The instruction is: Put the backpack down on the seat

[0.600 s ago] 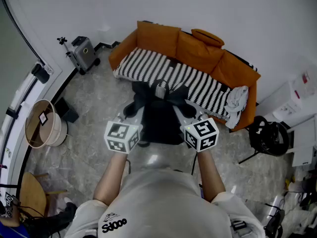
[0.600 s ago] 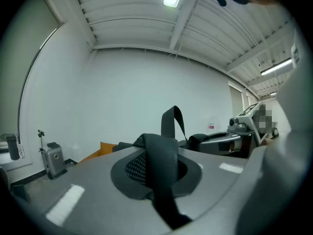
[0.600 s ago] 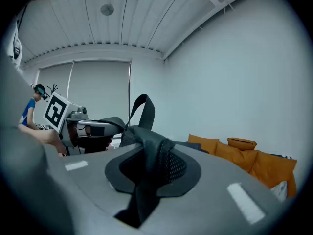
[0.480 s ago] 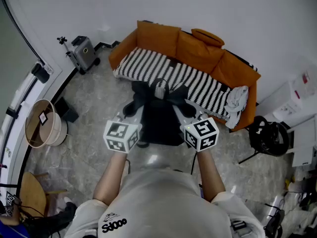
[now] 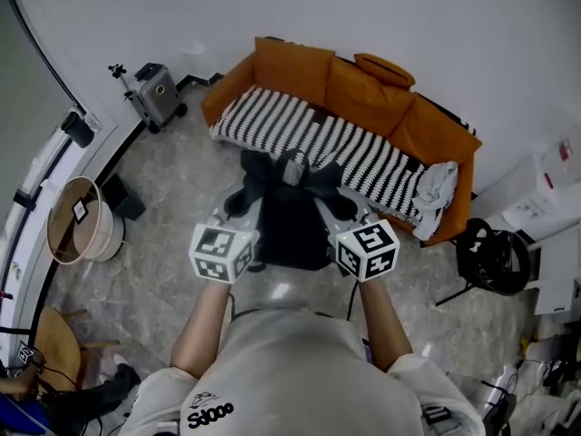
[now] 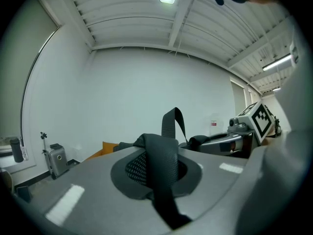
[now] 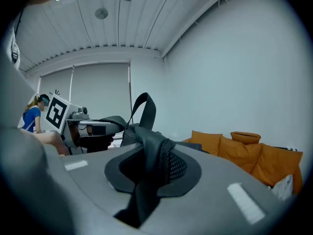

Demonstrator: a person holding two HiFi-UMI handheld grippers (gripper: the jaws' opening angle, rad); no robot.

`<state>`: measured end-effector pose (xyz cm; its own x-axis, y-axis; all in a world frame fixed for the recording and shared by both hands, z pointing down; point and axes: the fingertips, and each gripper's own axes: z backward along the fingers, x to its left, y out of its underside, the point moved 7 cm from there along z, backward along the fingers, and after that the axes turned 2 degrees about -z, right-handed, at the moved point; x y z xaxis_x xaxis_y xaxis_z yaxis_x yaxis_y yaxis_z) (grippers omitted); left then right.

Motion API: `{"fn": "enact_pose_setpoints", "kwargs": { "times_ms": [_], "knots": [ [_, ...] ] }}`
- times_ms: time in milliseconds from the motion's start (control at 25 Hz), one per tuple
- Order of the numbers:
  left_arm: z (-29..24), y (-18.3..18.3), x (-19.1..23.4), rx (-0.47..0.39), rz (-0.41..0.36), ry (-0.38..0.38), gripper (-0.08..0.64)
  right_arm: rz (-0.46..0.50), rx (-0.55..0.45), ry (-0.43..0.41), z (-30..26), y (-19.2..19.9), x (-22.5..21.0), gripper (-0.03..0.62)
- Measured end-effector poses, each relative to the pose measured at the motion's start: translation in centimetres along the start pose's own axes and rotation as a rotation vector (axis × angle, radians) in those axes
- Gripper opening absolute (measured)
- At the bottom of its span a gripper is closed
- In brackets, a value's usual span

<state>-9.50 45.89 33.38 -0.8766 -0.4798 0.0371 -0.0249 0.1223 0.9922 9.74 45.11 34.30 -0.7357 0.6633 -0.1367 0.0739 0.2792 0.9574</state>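
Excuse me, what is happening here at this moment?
A person holds a black fabric backpack up by its shoulder straps, one in each handheld gripper. The left gripper is shut on the left strap, and the right gripper on the right strap. The backpack hangs in front of the orange sofa with a black-and-white striped seat cover, not yet on the seat.

Striped seat (image 5: 272, 121) of an orange sofa (image 5: 290, 62): the left and middle lie largely bare, with open air above. A crumpled pale cloth (image 5: 436, 184) fills the right end, and orange cushions (image 5: 372, 89) wall the back. A black backpack (image 5: 292, 221) hangs just before the seat's front edge. The grey floor (image 5: 172, 189) beside it is open; a small suitcase (image 5: 156, 95) and a round basket (image 5: 77, 234) stand well off left
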Motion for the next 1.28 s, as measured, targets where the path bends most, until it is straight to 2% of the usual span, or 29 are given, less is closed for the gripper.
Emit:
{"fn": "enact_pose_setpoints", "kwargs": {
  "times_ms": [280, 640, 960, 1280],
  "knots": [
    [-0.9, 0.5, -2.3, 0.01, 0.01, -0.046, 0.02, 0.029, 0.007, -0.021, 1.0, 0.2, -2.1, 0.054],
    [-3.0, 1.6, -4.0, 0.033, 0.038, -0.06, 0.02, 0.027, 0.049, -0.053, 1.6, 1.0, -4.9, 0.054],
    [-6.2, 1.5, -1.8, 0.027, 0.041, -0.028, 0.02, 0.027, 0.046, -0.044, -0.9, 0.3, -7.0, 0.052],
    [-13.1, 1.1, 2.7, 0.026, 0.028, 0.014, 0.021, -0.002, 0.048, -0.014, -6.5, -1.0, -11.6, 0.051]
  ]
}}
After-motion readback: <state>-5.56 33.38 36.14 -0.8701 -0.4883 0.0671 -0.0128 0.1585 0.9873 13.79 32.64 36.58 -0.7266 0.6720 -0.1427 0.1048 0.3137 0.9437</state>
